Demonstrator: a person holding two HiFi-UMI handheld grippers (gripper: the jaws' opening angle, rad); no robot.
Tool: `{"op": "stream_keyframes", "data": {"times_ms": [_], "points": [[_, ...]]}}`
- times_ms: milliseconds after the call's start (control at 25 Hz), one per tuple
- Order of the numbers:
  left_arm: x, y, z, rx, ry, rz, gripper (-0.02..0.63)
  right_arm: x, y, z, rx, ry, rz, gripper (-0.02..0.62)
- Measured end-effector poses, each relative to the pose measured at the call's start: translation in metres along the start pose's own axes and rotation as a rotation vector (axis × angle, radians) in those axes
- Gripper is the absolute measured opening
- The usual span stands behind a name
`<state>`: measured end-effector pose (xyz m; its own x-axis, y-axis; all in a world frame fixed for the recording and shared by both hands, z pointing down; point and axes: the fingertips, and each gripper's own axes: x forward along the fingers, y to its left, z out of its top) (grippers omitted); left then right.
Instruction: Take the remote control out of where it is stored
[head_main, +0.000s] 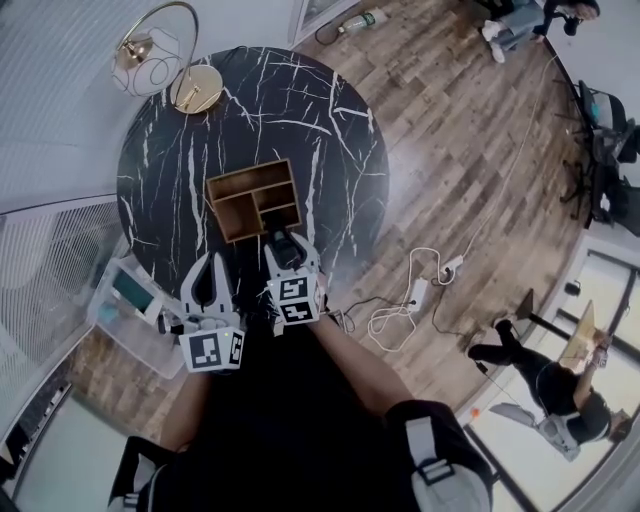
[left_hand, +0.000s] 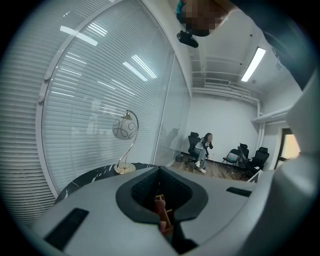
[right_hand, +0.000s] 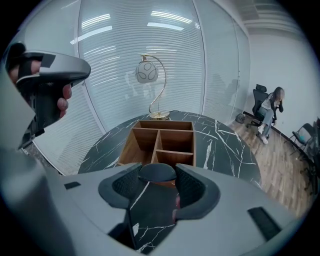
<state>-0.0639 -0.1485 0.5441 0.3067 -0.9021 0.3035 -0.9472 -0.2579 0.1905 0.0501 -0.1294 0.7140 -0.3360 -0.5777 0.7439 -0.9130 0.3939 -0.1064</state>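
Note:
A wooden organiser (head_main: 253, 200) with several open compartments sits in the middle of the round black marble table (head_main: 340, 130); none of its compartments shows anything inside in the right gripper view (right_hand: 162, 142). My right gripper (head_main: 284, 250) hovers just in front of the organiser's near side, shut on the dark remote control (head_main: 285, 243). The remote's rounded end (right_hand: 157, 172) shows between the right gripper's pads (right_hand: 192, 187). My left gripper (head_main: 209, 262) is to the left, over the table's near edge, shut and holding nothing. A sliver of the organiser (left_hand: 161, 206) shows through the left gripper (left_hand: 161, 172).
A gold arc lamp (head_main: 170, 60) stands at the table's far left. A clear plastic box (head_main: 130, 300) lies on the floor at left, cables and a power strip (head_main: 415, 295) at right. Blinds and glass walls surround the table; a seated person (right_hand: 270, 112) is far off.

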Motion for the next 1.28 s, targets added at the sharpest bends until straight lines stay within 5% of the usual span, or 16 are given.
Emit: {"op": "stream_keyframes", "data": {"times_ms": [1280], "points": [[-0.024,-0.003,0.035,0.027,-0.099,-0.029,0.009,-0.015,0.003,0.01,-0.001,-0.038,-0.04,0.206]]}}
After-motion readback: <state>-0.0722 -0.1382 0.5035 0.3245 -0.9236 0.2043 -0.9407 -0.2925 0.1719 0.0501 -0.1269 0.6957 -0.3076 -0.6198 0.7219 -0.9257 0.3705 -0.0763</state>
